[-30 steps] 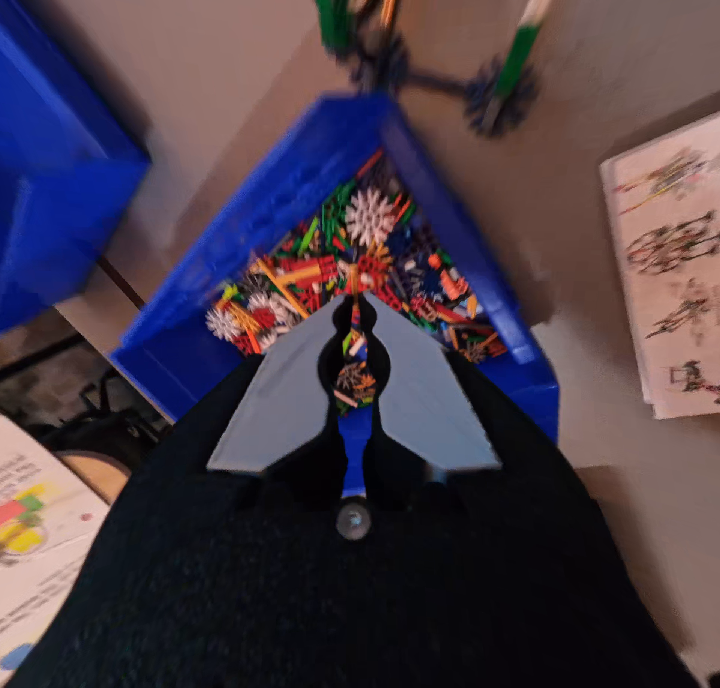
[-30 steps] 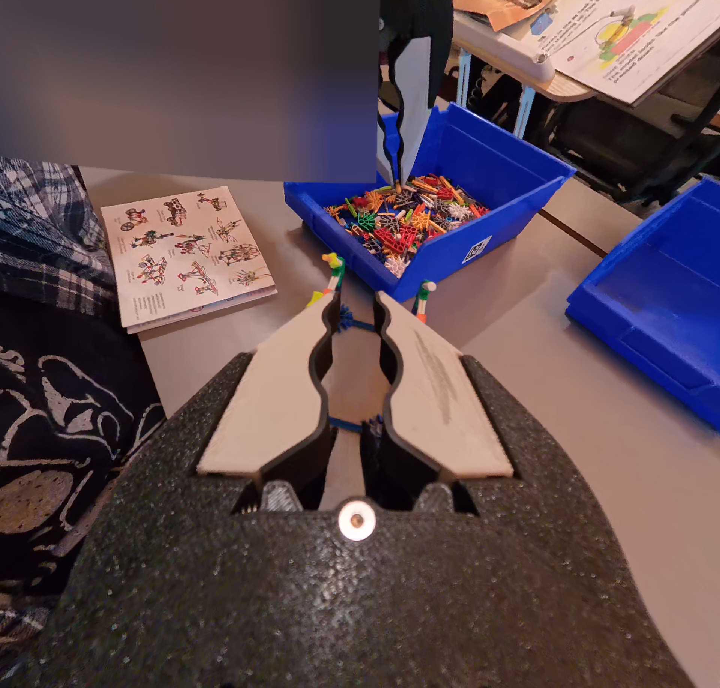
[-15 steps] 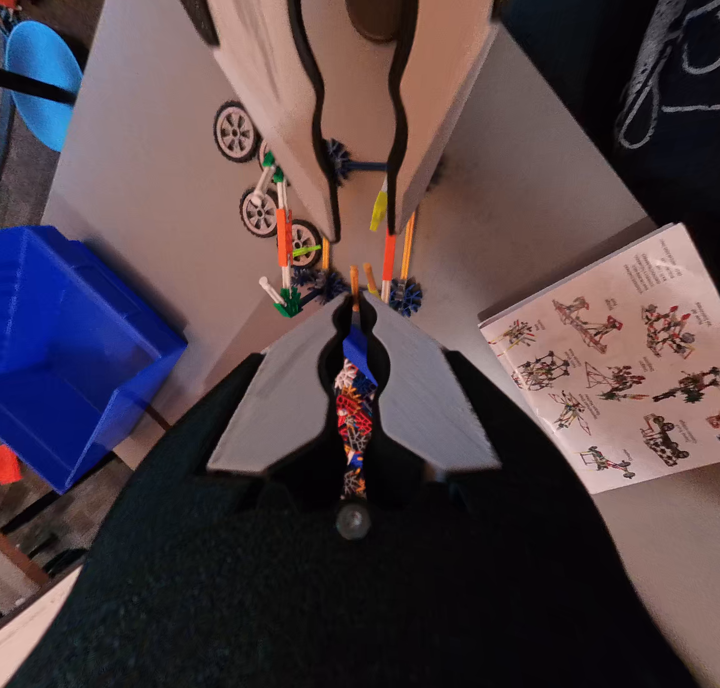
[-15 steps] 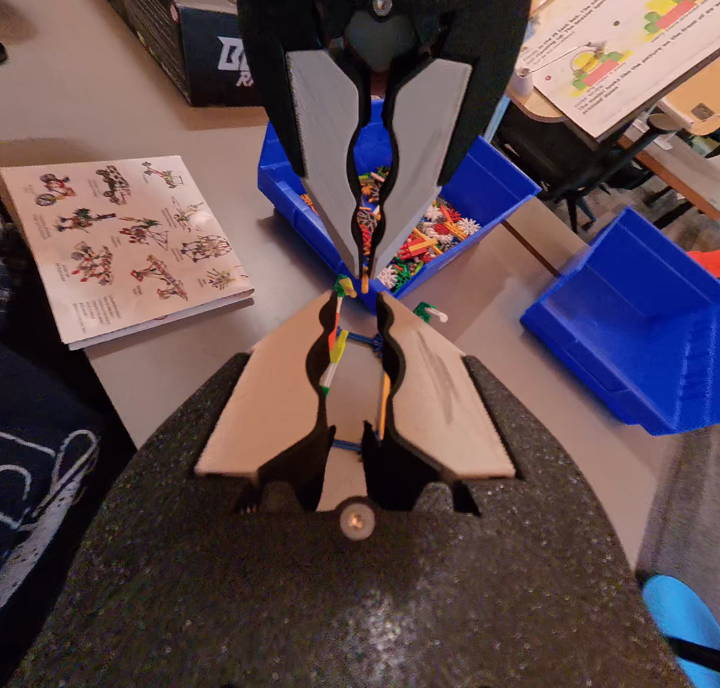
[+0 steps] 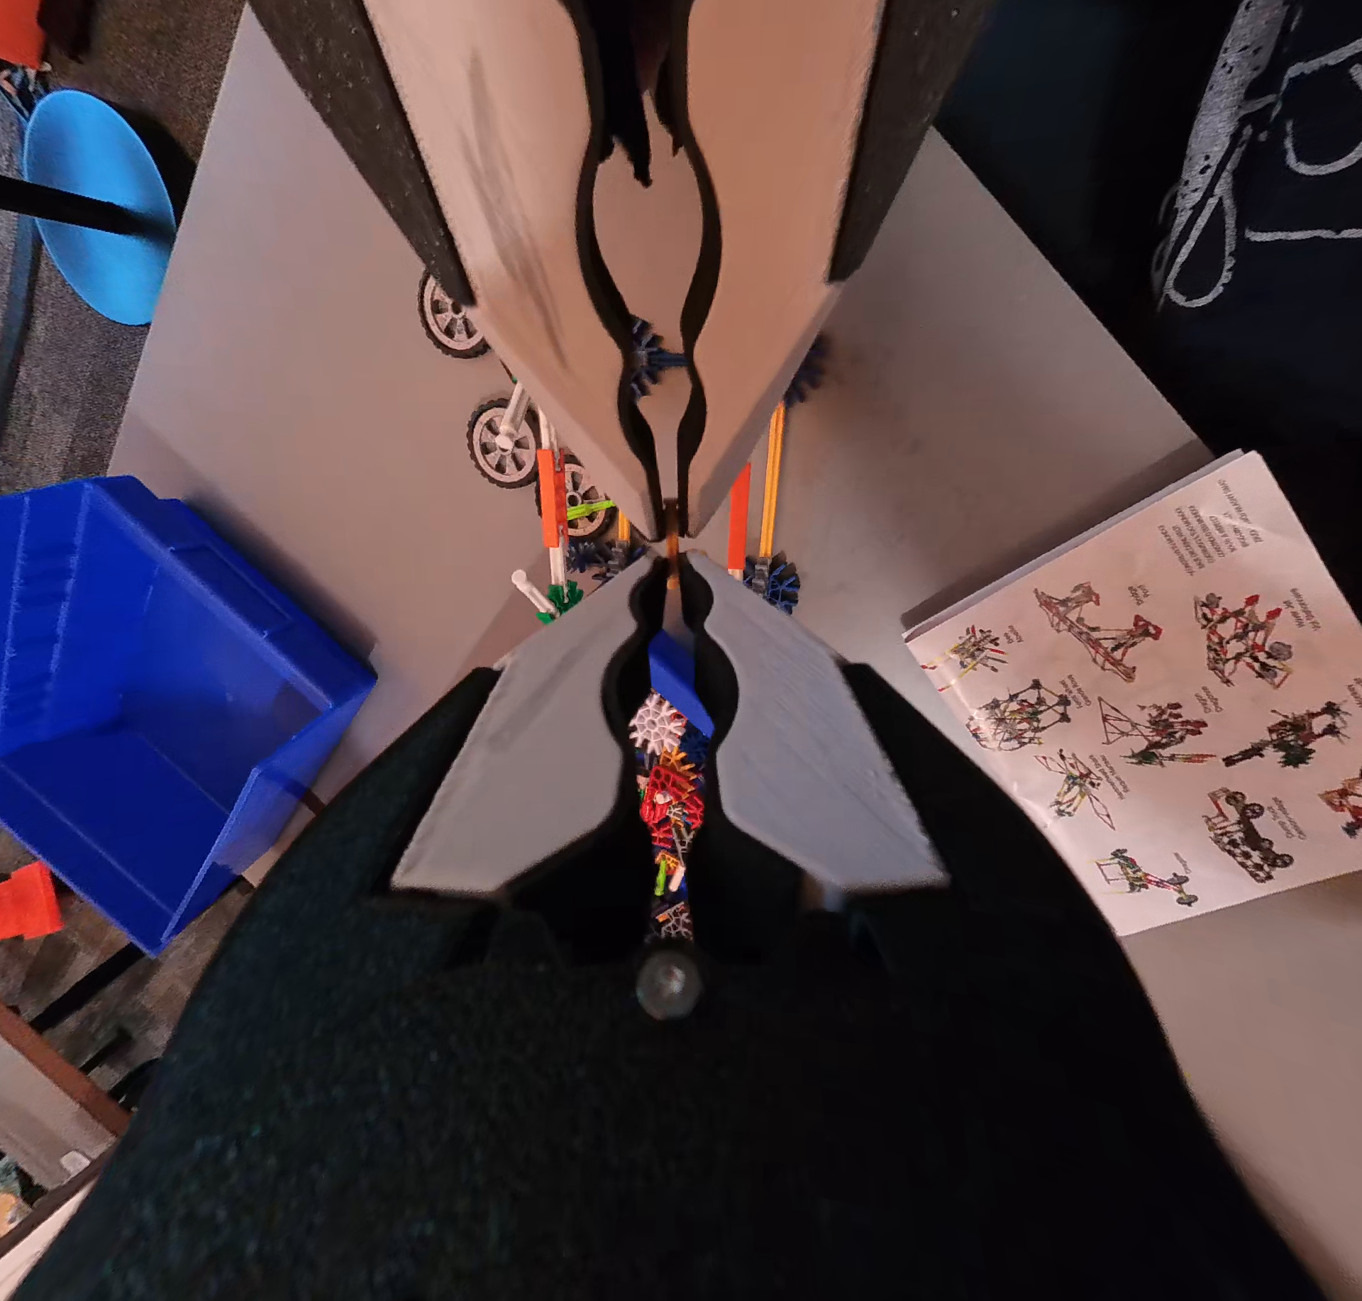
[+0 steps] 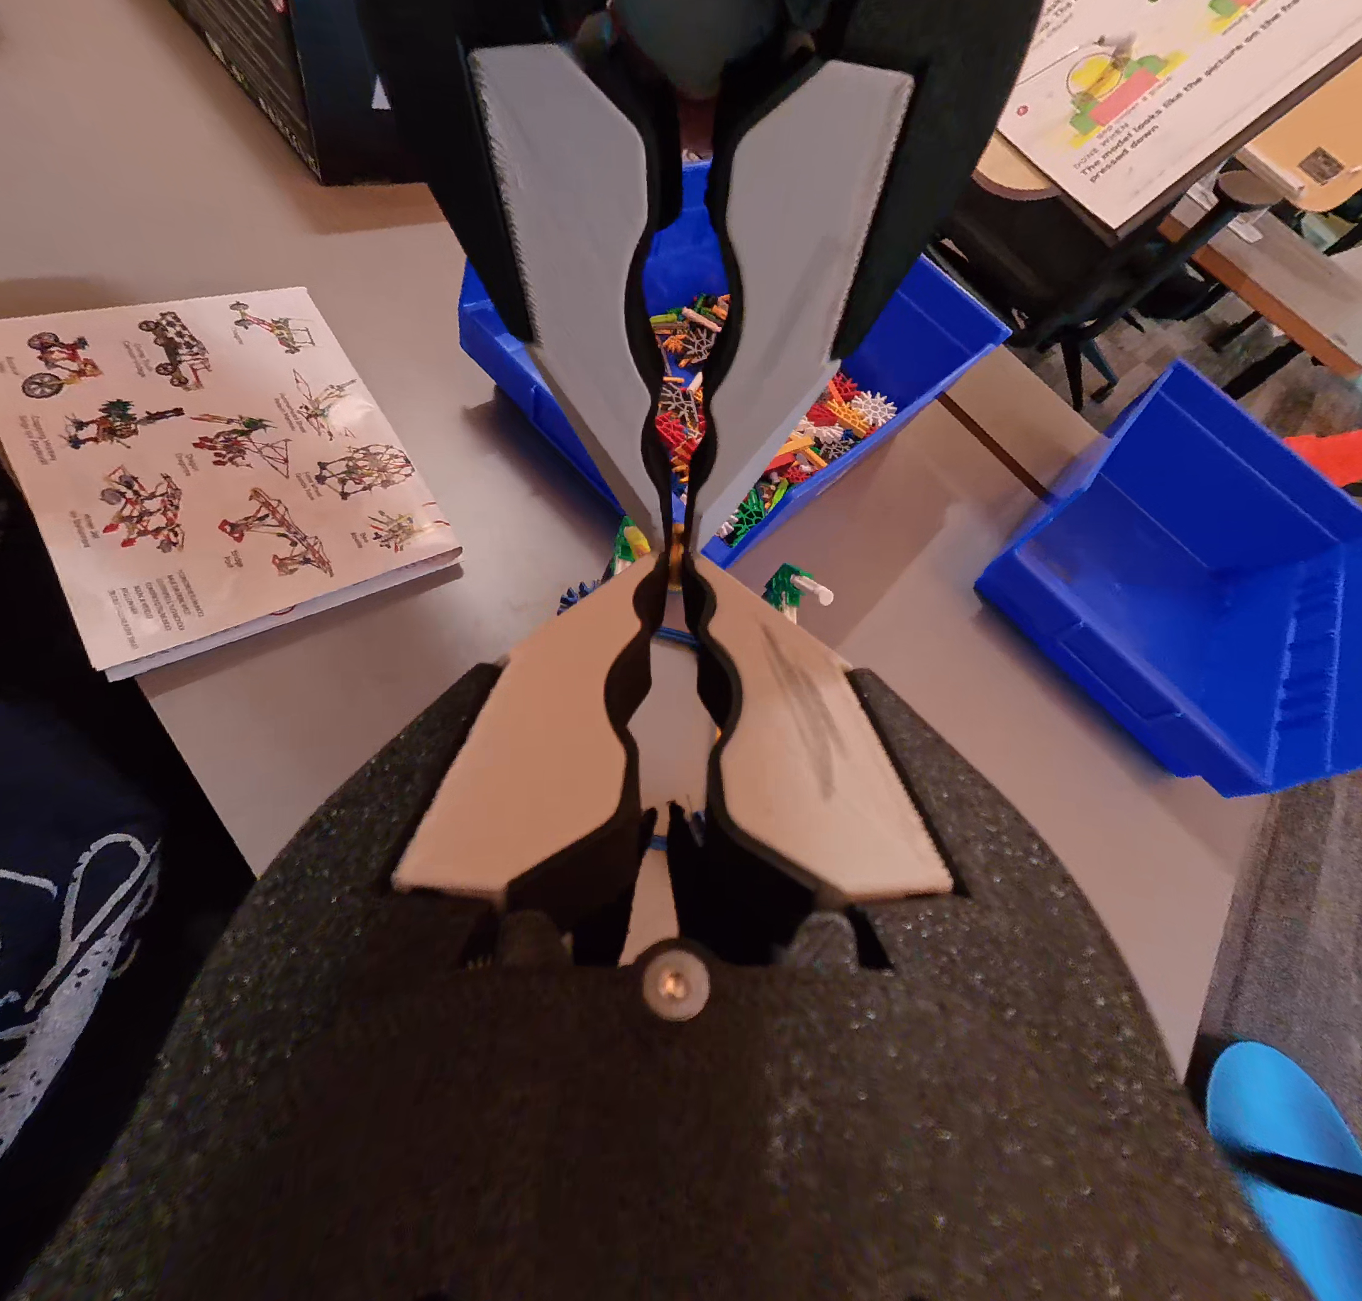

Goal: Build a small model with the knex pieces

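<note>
My left gripper [image 5: 671, 564], with grey fingers, is shut on a short orange rod [image 5: 672, 540]. My right gripper [image 6: 674, 565], with beige fingers, meets it tip to tip, and its tips are closed on the other end of the same rod [image 6: 674, 552]. Each gripper shows head-on in the other's view: the right one [image 5: 669, 525] and the left one [image 6: 674, 528]. Below them on the grey table lies a part-built rod-and-connector model with grey wheels [image 5: 508, 447]. A blue bin of mixed coloured pieces [image 6: 921, 322] stands under the left gripper.
An empty blue bin [image 5: 147, 676] sits tilted at the table edge and also shows in the right wrist view [image 6: 1179, 602]. An instruction booklet [image 6: 206, 455] lies flat on the table. A black box [image 6: 280, 49] stands at the back. A blue stool [image 5: 96, 204] is beside the table. Less than 4 cm separates the two grippers' tips.
My left gripper rose out of the parts bin with the orange rod and swung to face my right gripper. My right gripper lifted off the model and closed its tips on the rod.
</note>
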Demonstrator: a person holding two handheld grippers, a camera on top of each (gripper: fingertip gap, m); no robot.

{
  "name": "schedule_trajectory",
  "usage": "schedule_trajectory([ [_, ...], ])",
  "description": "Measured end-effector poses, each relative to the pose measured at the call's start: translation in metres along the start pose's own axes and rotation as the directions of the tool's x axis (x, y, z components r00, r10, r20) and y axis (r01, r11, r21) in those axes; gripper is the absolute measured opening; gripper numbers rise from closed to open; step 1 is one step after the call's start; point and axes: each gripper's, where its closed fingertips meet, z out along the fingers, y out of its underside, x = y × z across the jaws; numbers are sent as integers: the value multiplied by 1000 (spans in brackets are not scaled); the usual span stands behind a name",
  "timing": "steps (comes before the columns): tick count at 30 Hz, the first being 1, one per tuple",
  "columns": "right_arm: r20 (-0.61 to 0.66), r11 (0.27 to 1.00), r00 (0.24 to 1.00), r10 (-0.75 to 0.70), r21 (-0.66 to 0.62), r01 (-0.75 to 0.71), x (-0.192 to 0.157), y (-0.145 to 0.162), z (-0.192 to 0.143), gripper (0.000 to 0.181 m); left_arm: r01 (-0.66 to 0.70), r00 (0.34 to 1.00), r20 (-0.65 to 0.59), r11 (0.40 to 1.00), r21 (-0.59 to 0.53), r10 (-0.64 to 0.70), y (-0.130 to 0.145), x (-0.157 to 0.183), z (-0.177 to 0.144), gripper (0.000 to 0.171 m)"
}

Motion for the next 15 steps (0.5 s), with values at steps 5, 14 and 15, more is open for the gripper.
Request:
schedule_trajectory([
  [5,3,1000,1000,18,1,-18,2,1,0,5,7,1000,2,1000,6,-7,0,-3,-1,1],
  [14,17,999,999,30,-11,-30,4,5,1,3,-11,1000,4,1000,-3,11,-3,-5,1,1],
  [15,17,999,999,37,-7,-37,4,6,1,3,-12,1000,2,1000,0,12,-3,-5,1,1],
])
